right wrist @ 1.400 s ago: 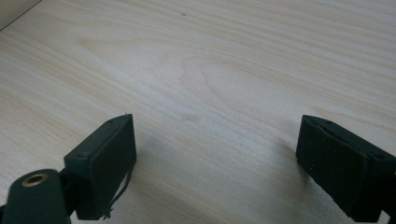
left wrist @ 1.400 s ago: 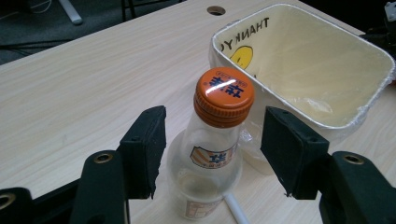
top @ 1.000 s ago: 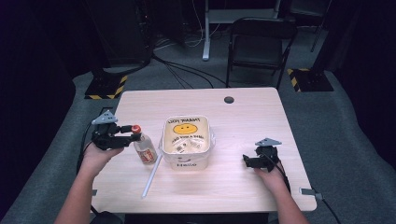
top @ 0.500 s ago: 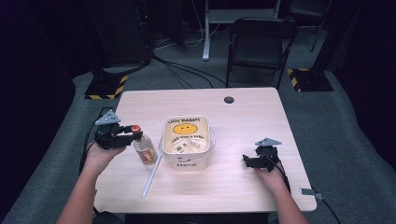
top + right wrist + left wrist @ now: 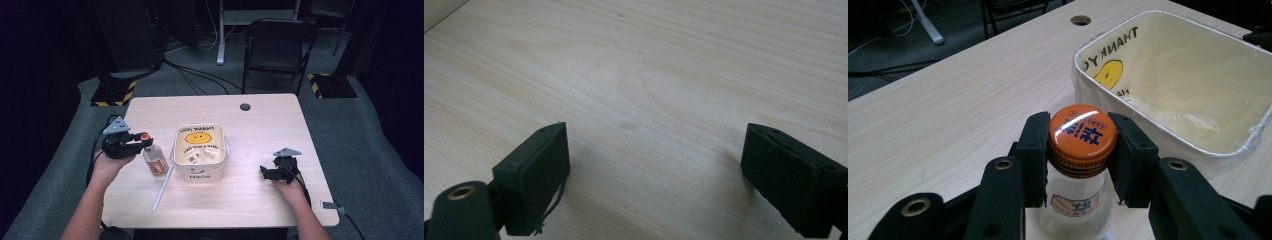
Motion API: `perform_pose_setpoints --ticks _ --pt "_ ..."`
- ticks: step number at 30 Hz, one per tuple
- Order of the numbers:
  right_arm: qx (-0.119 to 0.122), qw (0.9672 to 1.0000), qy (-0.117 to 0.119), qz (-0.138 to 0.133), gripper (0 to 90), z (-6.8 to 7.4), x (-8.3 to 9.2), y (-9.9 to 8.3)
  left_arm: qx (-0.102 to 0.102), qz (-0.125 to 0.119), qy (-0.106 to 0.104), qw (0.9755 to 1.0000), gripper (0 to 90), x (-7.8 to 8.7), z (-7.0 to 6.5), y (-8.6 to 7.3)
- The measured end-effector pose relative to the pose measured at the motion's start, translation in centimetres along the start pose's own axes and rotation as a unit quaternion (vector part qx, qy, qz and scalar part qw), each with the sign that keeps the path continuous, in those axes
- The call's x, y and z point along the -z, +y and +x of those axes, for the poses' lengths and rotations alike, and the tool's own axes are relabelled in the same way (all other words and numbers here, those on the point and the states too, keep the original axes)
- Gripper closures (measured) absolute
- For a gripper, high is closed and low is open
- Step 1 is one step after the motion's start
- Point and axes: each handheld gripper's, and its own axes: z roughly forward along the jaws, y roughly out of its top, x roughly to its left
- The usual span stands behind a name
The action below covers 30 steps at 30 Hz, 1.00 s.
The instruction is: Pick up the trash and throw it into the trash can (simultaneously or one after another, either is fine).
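A small clear bottle point(image 5: 155, 160) with an orange cap point(image 5: 1082, 131) stands upright on the table, just left of the white tub point(image 5: 202, 175). My left gripper point(image 5: 142, 142) reaches in from the left at cap height. Its jaws have just been closing, and in the left gripper view both pads point(image 5: 1034, 150) now press on the sides of the cap. My right gripper point(image 5: 265, 173) rests low over bare table at the right, and its pads point(image 5: 536, 172) stand wide apart with nothing between them.
The tub point(image 5: 1083, 60) is lined with a plastic bag bearing a yellow smiley face and looks hollow inside. A thin white stick point(image 5: 163, 189) lies on the table in front of the bottle. A cable hole point(image 5: 245, 107) marks the far edge; a folding chair point(image 5: 277, 45) stands beyond.
The left gripper's jaws have narrowed around the bottle's cap. Both hands and the bottle have kept their places.
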Motion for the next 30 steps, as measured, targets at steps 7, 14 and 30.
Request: perform_pose_setpoints --ticks 7,14,30 --pt "0.000 1.0000 0.000 0.000 11.4 0.0 0.0 0.0 -0.005 0.012 0.002 0.9999 62.6 0.3 -0.1 0.4" --pt "0.000 1.0000 0.000 0.000 11.4 0.0 0.0 0.0 -0.017 0.007 0.004 0.9998 62.6 1.4 -0.2 1.7" --pt "0.000 1.0000 0.000 0.000 11.4 0.0 0.0 0.0 -0.017 0.008 0.004 0.9998 62.7 3.1 -0.2 3.6"
